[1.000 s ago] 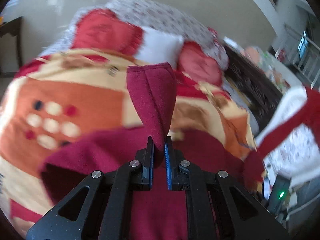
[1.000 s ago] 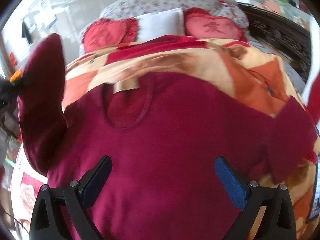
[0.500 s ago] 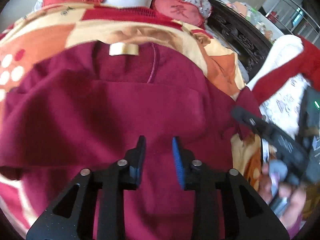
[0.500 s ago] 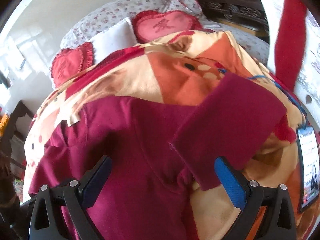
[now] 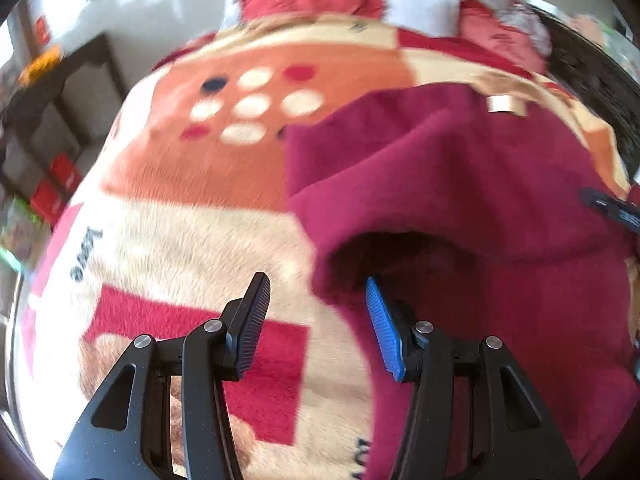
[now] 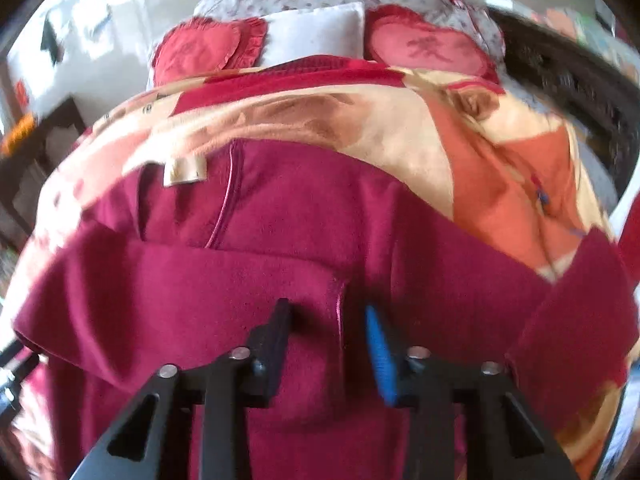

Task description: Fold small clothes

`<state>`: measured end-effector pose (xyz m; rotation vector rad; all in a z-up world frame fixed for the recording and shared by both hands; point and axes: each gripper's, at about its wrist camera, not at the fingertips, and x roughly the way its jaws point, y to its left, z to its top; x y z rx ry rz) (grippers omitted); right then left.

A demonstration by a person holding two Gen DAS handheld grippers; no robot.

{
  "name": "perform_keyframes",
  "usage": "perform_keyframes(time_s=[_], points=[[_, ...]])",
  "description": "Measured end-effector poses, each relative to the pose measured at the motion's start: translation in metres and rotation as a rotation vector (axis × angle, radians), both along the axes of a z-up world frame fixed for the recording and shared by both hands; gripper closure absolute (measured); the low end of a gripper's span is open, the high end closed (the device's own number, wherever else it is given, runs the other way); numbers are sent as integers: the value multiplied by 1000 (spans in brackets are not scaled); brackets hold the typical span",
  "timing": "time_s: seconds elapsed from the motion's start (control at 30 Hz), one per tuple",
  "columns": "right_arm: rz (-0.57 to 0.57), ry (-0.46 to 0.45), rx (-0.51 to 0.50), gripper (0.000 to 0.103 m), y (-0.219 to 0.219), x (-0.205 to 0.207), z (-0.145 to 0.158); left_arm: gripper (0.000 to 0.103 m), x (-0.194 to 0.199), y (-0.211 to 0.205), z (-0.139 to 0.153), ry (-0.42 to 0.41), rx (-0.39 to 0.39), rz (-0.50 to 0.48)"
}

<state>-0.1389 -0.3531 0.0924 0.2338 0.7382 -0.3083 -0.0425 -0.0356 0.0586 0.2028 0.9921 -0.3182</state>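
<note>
Sweater (image 6: 304,240), a maroon knit with a tan neck label (image 6: 185,171), lies spread on the patterned blanket (image 5: 192,240) that covers the bed, neckline toward the pillows (image 6: 316,32). A second ago the left gripper (image 5: 318,320) was clamped on the left sleeve (image 6: 180,292) and held it up in the air; half a second ago its jaws had parted a little over the chest; now they stand wide apart and empty, at the sweater's left edge over the blanket. That sleeve now lies folded across the chest, its cuff just ahead of the right gripper (image 6: 328,332). The right gripper has narrowed from fully spread to partly open and hovers over that cuff; whether its fingers touch the cloth I cannot tell through the blur, but nothing is pinched. The right sleeve (image 6: 576,320) is flung outward at the sweater's right side. Judging from this, the first sleeve fold is done, and the right sleeve and the body folds are still to do. No bin, basket or other container shows in either view.
</note>
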Motion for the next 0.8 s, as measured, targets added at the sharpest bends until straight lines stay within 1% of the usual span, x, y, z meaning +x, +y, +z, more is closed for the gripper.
perform_keyframes(time_s=[0.03, 0.07, 0.13, 0.2, 0.27, 0.33, 0.37, 0.43, 0.47, 0.5, 0.53, 0.57, 0.6, 0.63, 0.67, 0.7, 0.8], points=[[6, 4, -14, 91, 0, -3, 4, 53, 3, 5, -3, 19, -15, 20], [12, -11, -11, 98, -2, -8, 10, 53, 5, 7, -5, 36, -33, 33], [5, -77, 20, 98, -10, -26, 26, 53, 3, 16, -5, 61, -76, 42], [-40, -107, -13, 98, -17, -39, 37, 53, -3, 17, -2, 54, -78, 33], [-83, -124, -4, 98, -30, -50, 41, 53, -8, 18, 0, 52, -86, 13], [-102, -98, 6, 98, -40, -46, 33, 53, -11, 16, 0, 53, -75, 13], [-106, -69, 4, 98, -42, -40, 27, 53, -11, 16, 1, 57, -74, 16], [-136, 46, -4, 98, -47, -29, 10, 53, -16, 16, 8, 66, -90, 16], [-149, 68, 3, 93, -51, -28, 8, 53, -17, 17, 12, 65, -101, 13], [-162, 50, 21, 89, -52, -34, 8, 53, -17, 15, 17, 57, -106, 10], [-185, 10, 33, 82, -52, -42, 13, 53, -21, 19, 24, 40, -103, 11], [-191, -6, 33, 73, -50, -47, 16, 53, -23, 19, 30, 24, -96, 12], [-184, -25, 25, 70, -46, -49, 21, 53, -24, 19, 35, 7, -93, 13], [-151, -52, 13, 67, -36, -51, 29, 53, -23, 18, 41, -8, -96, 16], [-126, -64, 10, 67, -29, -51, 32, 53, -21, 17, 46, -18, -101, 19], [-68, -79, 19, 67, -17, -46, 36, 53, -18, 14, 48, -28, -104, 20], [75, -78, 75, 67, 9, -27, 37, 53, -2, -1, 46, -28, -94, 21]])
